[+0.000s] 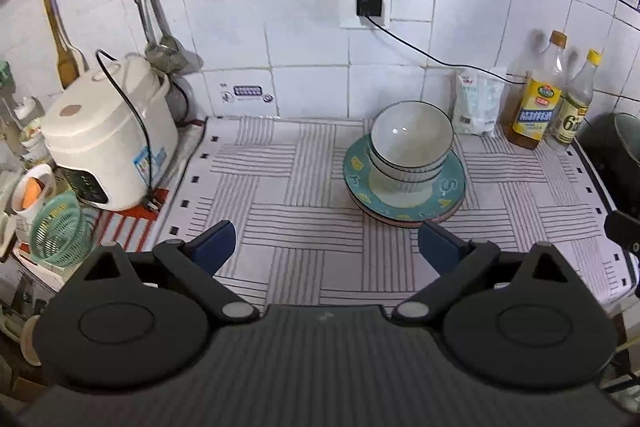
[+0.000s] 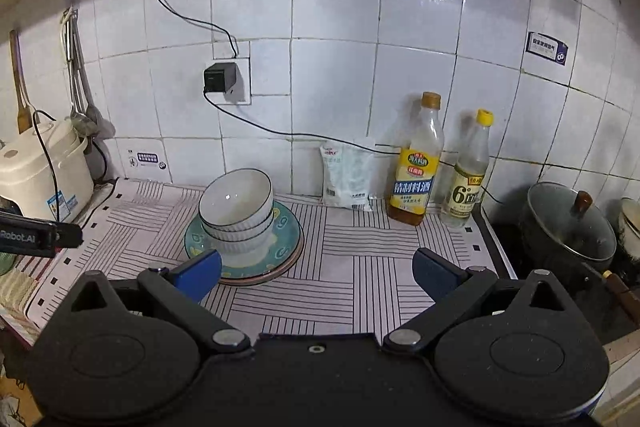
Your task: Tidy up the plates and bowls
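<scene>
White ribbed bowls (image 1: 411, 147) (image 2: 237, 213) are nested in a stack on a teal patterned plate (image 1: 450, 193) (image 2: 286, 231), which lies on a pink plate (image 1: 400, 221) (image 2: 276, 273). The whole pile rests on the striped mat toward the back wall. My left gripper (image 1: 326, 247) is open and empty, hovering in front of the pile, to its left. My right gripper (image 2: 318, 273) is open and empty too, its left blue finger (image 2: 198, 277) overlapping the plates' near rim in the right wrist view. The other gripper's body (image 2: 40, 235) shows at the left edge.
A white rice cooker (image 1: 108, 143) with a black cord stands at the left, a green basket (image 1: 60, 231) beside it. Two bottles (image 1: 538, 99) (image 2: 418, 163) and a white bag (image 2: 348, 175) line the wall. A lidded black pot (image 2: 568, 223) sits on the stove at right.
</scene>
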